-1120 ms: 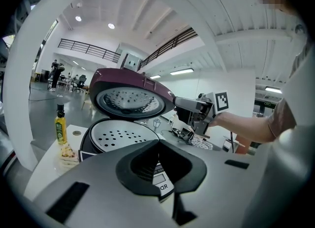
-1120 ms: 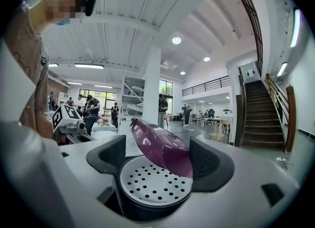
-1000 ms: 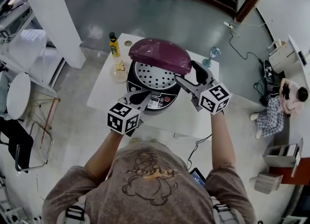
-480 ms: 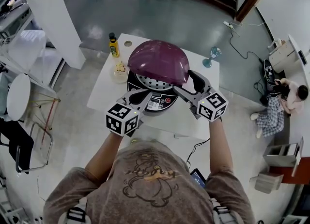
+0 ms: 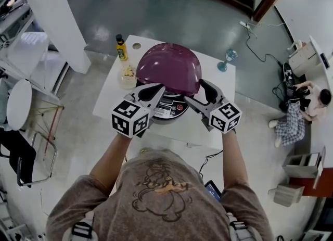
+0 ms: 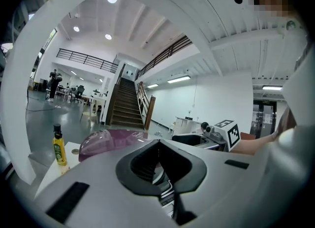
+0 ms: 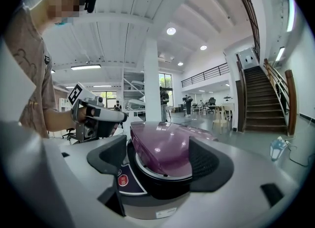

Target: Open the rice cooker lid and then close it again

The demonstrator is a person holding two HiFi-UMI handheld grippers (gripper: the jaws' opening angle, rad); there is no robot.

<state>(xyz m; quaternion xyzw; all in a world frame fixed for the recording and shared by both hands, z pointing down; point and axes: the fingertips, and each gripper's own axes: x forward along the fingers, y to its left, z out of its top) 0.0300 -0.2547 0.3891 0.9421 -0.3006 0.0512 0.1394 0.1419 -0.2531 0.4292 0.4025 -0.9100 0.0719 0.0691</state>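
Rice cooker (image 5: 171, 109) sits mid-frame on the white tabletop (image 5: 112, 102). It has a round black body, and the glossy plum domed lid (image 5: 169, 68) lies down over it. You cannot tell whether the lid is latched.

Your left claw (image 5: 157, 91) is by the lid's lower-left edge, jaws together with nothing between them. Your right claw (image 5: 200, 93) is at the lower right, jaws wide apart and pads off the cooker.

Only the head view shows the bowl (image 5: 128, 74) beside the cooker. Only the right gripper view shows a pale rim under the lid and a red button on the front panel. The left gripper view reduces the lid to a low purple sliver, with the yellow bottle (image 5: 122, 47) to its left.
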